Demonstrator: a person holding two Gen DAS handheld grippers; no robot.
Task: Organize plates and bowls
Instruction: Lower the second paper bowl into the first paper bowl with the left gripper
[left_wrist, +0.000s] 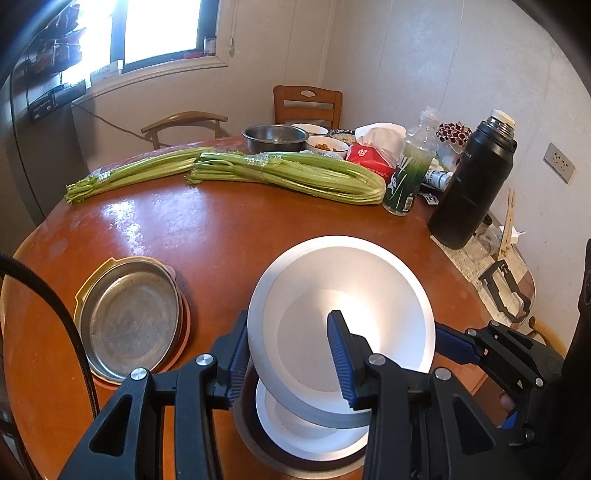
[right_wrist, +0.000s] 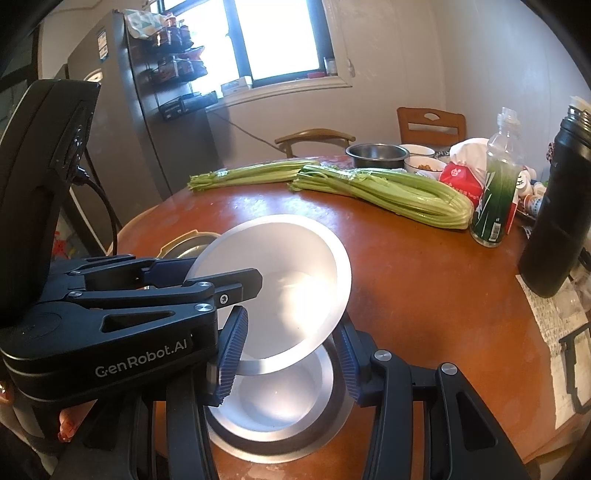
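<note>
Left wrist view: the left gripper (left_wrist: 288, 354) has its fingers (left_wrist: 341, 360) clamped across the near rim of a tilted steel bowl (left_wrist: 343, 295), one finger outside the wall, the other inside. The bowl hangs at a slant over a second steel bowl (left_wrist: 314, 439) that sits on the round brown bench (left_wrist: 207, 229). To the left lies a stack of shallow metal plates (left_wrist: 129, 317) over a yellow and a red dish. The right gripper (left_wrist: 458, 347) comes in from the right and touches the tilted bowl's rim; I cannot tell its grip from here. Further back: two celery bunches (left_wrist: 288, 175), a green-labelled bottle (left_wrist: 406, 177), a black thermos (left_wrist: 472, 184).

Right wrist view: the right gripper (right_wrist: 291, 354) has its fingers (right_wrist: 232, 354) spread wide, either side of the lower bowl (right_wrist: 280, 406), holding nothing. The tilted bowl (right_wrist: 280, 288) is pinched at its left rim by the left gripper (right_wrist: 207, 280), its low edge just above the lower bowl.
</note>
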